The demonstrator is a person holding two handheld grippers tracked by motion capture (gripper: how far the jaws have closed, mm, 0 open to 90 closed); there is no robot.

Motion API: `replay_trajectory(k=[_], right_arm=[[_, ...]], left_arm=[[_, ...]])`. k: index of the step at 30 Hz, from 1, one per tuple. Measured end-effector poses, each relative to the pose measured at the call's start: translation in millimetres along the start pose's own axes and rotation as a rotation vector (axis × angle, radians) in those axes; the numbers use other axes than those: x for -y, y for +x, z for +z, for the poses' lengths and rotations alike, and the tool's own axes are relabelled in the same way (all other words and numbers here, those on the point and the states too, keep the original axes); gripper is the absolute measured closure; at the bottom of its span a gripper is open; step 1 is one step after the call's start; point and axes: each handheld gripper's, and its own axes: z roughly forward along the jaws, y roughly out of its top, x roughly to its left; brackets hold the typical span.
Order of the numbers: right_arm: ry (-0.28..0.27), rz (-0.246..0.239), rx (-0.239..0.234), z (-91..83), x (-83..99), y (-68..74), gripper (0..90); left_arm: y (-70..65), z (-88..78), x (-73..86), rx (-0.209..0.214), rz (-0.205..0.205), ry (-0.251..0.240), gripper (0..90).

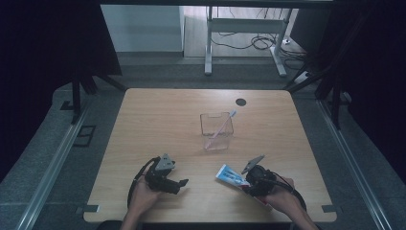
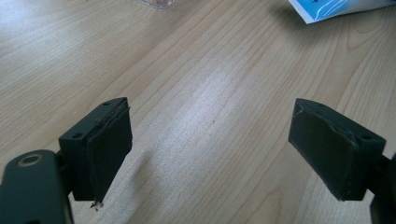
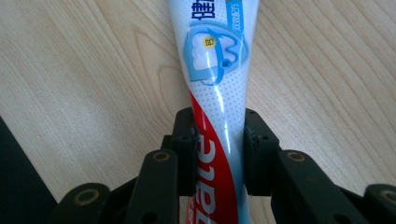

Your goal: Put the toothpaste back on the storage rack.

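Note:
A red, white and blue toothpaste tube (image 1: 230,175) (image 3: 215,70) lies on the wooden table (image 1: 158,120) near its front right. My right gripper (image 1: 245,184) (image 3: 219,126) is shut on the tube's red lower part, one black pad pressing each side. The left gripper (image 1: 182,184) (image 2: 210,140) rests low over bare wood at the front left, jaws wide open with nothing between them. A corner of the tube (image 2: 336,7) reaches into the left gripper view at top right. In the middle of the table stands a clear plastic cup (image 1: 216,130) with a pink toothbrush (image 1: 223,124) leaning in it.
A black round grommet (image 1: 241,102) sits in the tabletop near the far edge. The table's front edge (image 3: 14,177) runs close by the right gripper. Beyond the table stand white desk legs (image 1: 208,43) with loose cables on the floor.

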Motion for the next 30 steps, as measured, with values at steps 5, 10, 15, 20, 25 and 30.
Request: replay_trajectory(k=[5, 10, 15, 20, 25, 30], right_arm=[[-0.009, 0.006, 0.003, -3.2, 1.1, -1.1, 70.8], [-0.027, 0.012, 0.003, -7.3, 2.0, -1.9, 70.7], [-0.045, 0.024, 0.002, -10.9, 2.7, -3.3, 70.7], [-0.066, 0.036, -0.001, -14.8, 2.9, -5.1, 70.7], [-0.085, 0.039, 0.002, -19.6, 1.8, -7.3, 70.7], [-0.107, 0.045, 0.0, -25.9, -0.1, -9.7, 70.8]], left_arm=[[0.4, 1.2, 1.2, 0.002, 0.001, 0.008, 13.3], [0.9, 2.2, 2.3, 0.008, -0.01, 0.007, 13.2], [1.1, 2.5, 3.1, 0.013, -0.007, 0.004, 12.9], [1.4, 2.9, 3.8, 0.013, -0.011, 0.001, 12.8], [1.9, 3.9, 4.5, 0.01, -0.007, 0.013, 12.7], [1.5, 4.6, 4.5, 0.001, -0.006, 0.021, 12.7]])
